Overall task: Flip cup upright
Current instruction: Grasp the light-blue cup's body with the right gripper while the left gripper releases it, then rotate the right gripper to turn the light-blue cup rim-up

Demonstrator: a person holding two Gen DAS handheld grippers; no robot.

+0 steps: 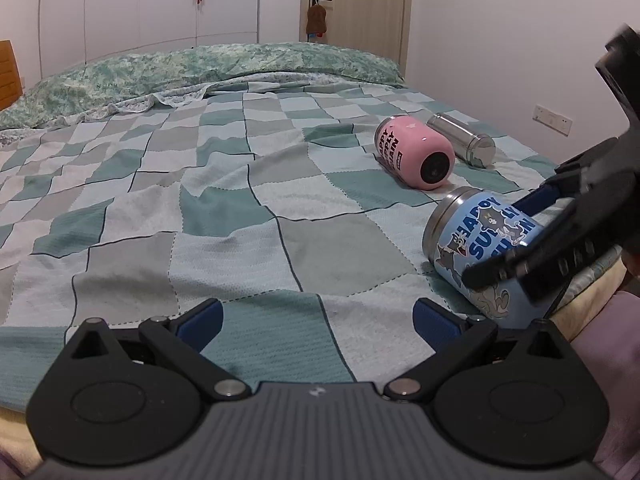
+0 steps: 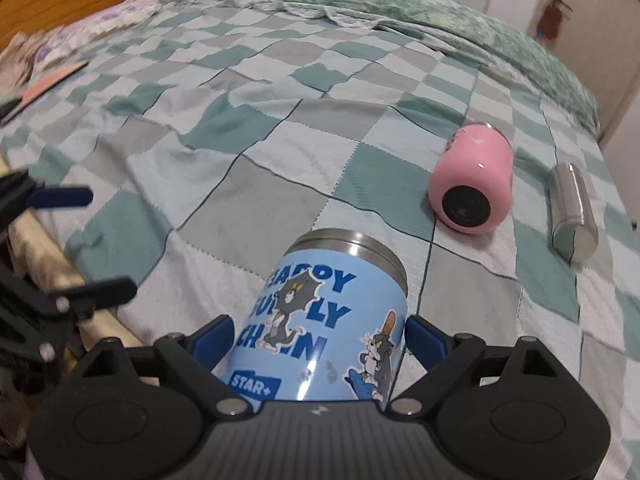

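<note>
A light blue cartoon cup (image 2: pixel 320 320) with a steel rim lies tilted on the checkered bedspread. My right gripper (image 2: pixel 320 340) is shut on the blue cup, its blue pads (image 2: pixel 426 342) against both sides. In the left wrist view the blue cup (image 1: pixel 480 240) is at the right, held between the right gripper's fingers (image 1: pixel 492 272). My left gripper (image 1: pixel 318 320) is open and empty, low over the bed's near edge, left of the cup. A pink cup (image 1: pixel 416 152) lies on its side farther back, base toward me; it also shows in the right wrist view (image 2: pixel 474 182).
A steel cylinder (image 1: pixel 462 140) lies on its side just right of the pink cup, also in the right wrist view (image 2: pixel 574 210). A green floral quilt (image 1: pixel 200 68) is bunched at the bed's far end. A wall runs along the right; a door (image 1: pixel 356 0) and wardrobes stand behind.
</note>
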